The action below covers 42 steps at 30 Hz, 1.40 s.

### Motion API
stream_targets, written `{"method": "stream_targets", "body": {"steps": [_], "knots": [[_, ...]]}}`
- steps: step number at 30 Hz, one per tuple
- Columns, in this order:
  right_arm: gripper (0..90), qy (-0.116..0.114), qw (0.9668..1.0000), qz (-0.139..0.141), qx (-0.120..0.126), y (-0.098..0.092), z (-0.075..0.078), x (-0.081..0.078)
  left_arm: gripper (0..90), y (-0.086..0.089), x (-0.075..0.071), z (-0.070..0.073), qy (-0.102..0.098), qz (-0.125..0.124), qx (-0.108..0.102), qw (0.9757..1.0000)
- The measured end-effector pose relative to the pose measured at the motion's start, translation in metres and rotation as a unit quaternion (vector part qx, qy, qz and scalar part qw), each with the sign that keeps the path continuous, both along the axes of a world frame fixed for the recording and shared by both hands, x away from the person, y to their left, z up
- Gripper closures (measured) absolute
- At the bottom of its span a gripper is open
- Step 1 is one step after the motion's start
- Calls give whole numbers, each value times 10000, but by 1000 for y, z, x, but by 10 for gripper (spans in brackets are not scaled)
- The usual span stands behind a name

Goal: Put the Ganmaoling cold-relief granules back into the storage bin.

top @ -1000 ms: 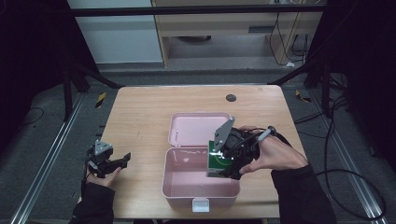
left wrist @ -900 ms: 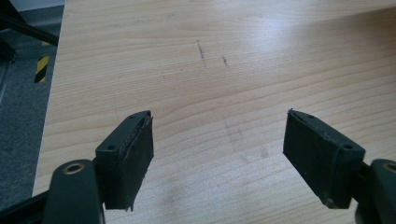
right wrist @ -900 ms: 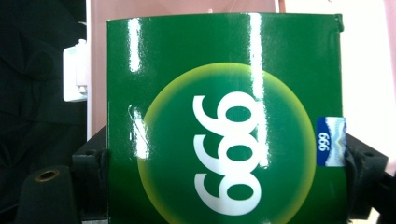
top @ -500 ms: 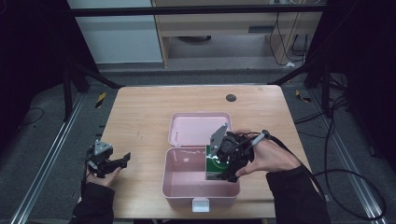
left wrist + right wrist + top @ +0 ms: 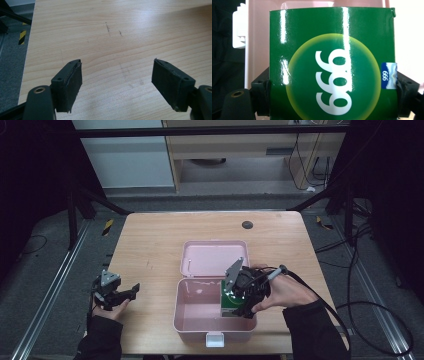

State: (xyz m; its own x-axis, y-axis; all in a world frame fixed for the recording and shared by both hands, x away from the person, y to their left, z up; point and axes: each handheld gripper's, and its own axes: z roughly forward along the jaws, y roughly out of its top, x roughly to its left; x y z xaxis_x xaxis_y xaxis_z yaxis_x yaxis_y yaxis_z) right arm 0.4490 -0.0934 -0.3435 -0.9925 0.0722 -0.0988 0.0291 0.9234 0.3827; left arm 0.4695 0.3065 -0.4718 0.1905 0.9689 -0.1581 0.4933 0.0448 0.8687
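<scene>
Right tool clamped on green carton, one jaw on each side, "999" printed on its face. Carton sits low inside the pink box, against the box's right wall, just in front of the open lid. White latch on the box's front edge. Left tool wide open, nothing between the jaws, over bare table well left of the box
</scene>
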Motion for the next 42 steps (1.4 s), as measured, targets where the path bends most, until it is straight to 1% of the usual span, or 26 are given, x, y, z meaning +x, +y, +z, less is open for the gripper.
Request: {"method": "stream_targets", "body": {"steps": [2, 5, 9, 11, 14, 17, 22, 29, 42], "knots": [[160, 6, 10000, -4, -10, -1, -3, 1, 237, 0, 0, 0, 16, -9, 20, 10000], [160, -13, 9999, 15, -106, 0, -6, 0, 237, 0, 0, 0, 1, -2, 0, 10000], [160, 13, 10000, 27, -55, 2, -8, 0, 237, 0, 0, 0, 2, -5, 5, 10000], [159, -8, 9999, 90, -65, 3, -12, 1, 237, 1, 0, 0, 1, -3, 6, 10000], [159, 49, 10000, 30, 53, 0, -17, 2, 237, 1, 0, 0, -9, 3, 1, 10000], [159, -2, 10000, 8, 29, -3, -21, 2, 237, 1, 0, 0, 7, -3, 13, 10000], [158, 60, 9999, 13, 88, -5, -29, 3, 237, 0, 0, 0, 8, -3, 17, 10000], [157, 143, 9999, 65, -21, -1, -37, 3, 237, 1, 0, 0, 8, -3, 16, 10000], [156, 188, 9997, 140, -52, 2, -45, 3, 237, 1, 0, 0, -2, -2, 18, 10000]]}}
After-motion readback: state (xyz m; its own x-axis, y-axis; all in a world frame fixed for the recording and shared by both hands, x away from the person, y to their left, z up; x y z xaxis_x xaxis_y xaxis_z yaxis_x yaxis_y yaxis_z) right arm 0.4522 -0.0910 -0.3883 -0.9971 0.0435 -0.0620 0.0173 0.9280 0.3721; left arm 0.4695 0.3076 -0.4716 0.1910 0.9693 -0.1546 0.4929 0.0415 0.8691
